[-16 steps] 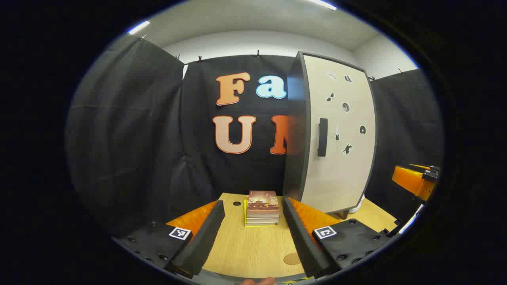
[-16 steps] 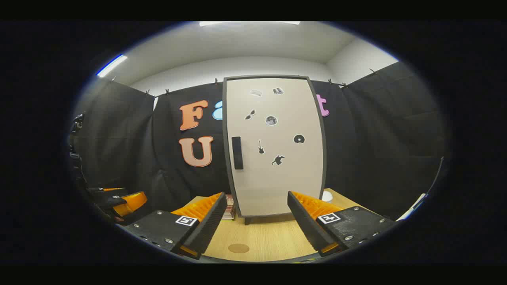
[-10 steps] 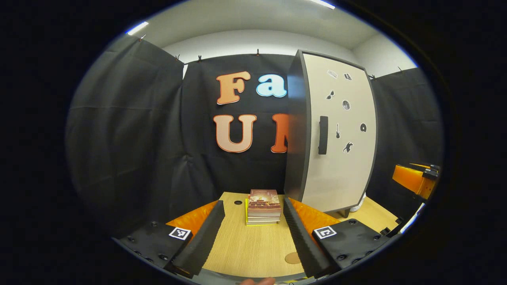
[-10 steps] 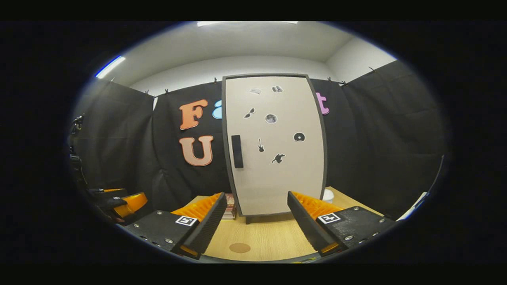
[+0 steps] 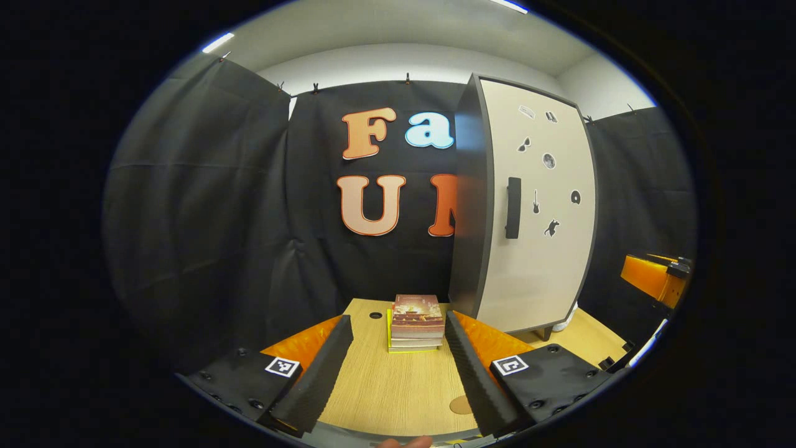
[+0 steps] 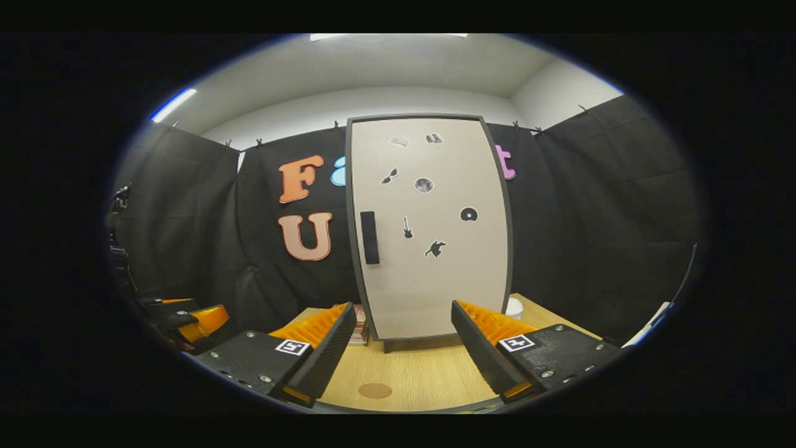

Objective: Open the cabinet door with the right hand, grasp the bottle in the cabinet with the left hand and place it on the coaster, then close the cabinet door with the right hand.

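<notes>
A tall cabinet (image 6: 429, 230) with a pale door and dark frame stands at the back of the wooden table; its door is closed, with a dark vertical handle (image 6: 370, 238) near the left edge. The bottle is hidden inside. A round brown coaster (image 6: 375, 391) lies on the table in front of it, also seen as the coaster (image 5: 461, 405) beside my left gripper's right finger. My right gripper (image 6: 403, 311) faces the door from a distance, open and empty. My left gripper (image 5: 398, 322) is open and empty, pointing at a stack of books. In the left gripper view the cabinet (image 5: 535, 211) stands to the right.
A stack of books (image 5: 416, 323) lies on the table (image 5: 392, 386) left of the cabinet. A white object (image 6: 514, 307) peeks out behind the cabinet's right side. The other gripper (image 5: 653, 280) shows at the far right of the left gripper view.
Both views shift slightly: the left gripper has tilted or risen a little, and the right gripper has crept nearer the cabinet. Door stays closed; both grippers stay open.
</notes>
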The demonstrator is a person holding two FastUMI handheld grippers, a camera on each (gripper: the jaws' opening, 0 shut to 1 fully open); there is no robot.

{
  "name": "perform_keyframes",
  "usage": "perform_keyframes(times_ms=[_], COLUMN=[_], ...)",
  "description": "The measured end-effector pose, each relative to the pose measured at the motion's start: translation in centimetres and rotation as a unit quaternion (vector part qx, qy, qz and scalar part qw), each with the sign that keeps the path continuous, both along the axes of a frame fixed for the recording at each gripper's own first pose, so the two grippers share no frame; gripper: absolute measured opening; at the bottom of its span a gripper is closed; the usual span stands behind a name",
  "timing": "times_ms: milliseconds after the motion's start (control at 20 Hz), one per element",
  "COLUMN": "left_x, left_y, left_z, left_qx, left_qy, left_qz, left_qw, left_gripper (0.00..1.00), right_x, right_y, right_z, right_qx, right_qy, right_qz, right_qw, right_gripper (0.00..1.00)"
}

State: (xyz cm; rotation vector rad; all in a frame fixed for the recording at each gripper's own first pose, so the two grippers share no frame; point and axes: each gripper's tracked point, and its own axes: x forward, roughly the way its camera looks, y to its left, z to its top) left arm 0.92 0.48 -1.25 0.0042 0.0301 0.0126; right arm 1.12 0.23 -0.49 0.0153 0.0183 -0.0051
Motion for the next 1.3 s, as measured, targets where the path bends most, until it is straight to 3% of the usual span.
perform_keyframes(times_ms=[450,700,850,1000,1100,1300], left_x=[1.6,3.2,4.3,5.3,6.1,8.0], left_y=[1.2,2.8,3.7,5.1,6.1,8.9], left_z=[-0.1,-0.4,-0.9,-1.4,-1.6,-2.3], left_qx=[-0.008,-0.013,-0.018,-0.021,-0.027,-0.026], left_qy=[0.002,0.005,0.009,0.017,0.02,0.028], left_qz=[-0.011,-0.033,-0.054,-0.058,-0.056,-0.027], left_qw=[1.0,0.999,0.998,0.998,0.998,0.999], left_gripper=[0.94,0.99,0.96,0.99,0.95,0.97], right_x=[1.2,2.4,3.7,6.1,8.5,14.4], right_y=[1.4,2.9,4.2,5.4,6.5,7.7], right_z=[0.7,1.5,2.0,2.5,3.3,4.7], right_qx=[-0.007,-0.021,-0.03,-0.033,-0.031,-0.041], right_qy=[-0.003,-0.013,-0.019,-0.019,-0.022,-0.035], right_qz=[-0.008,-0.026,-0.04,-0.045,-0.039,-0.025], right_qw=[1.0,0.999,0.999,0.998,0.999,0.998], right_gripper=[0.95,0.95,0.95,0.95,0.95,0.95])
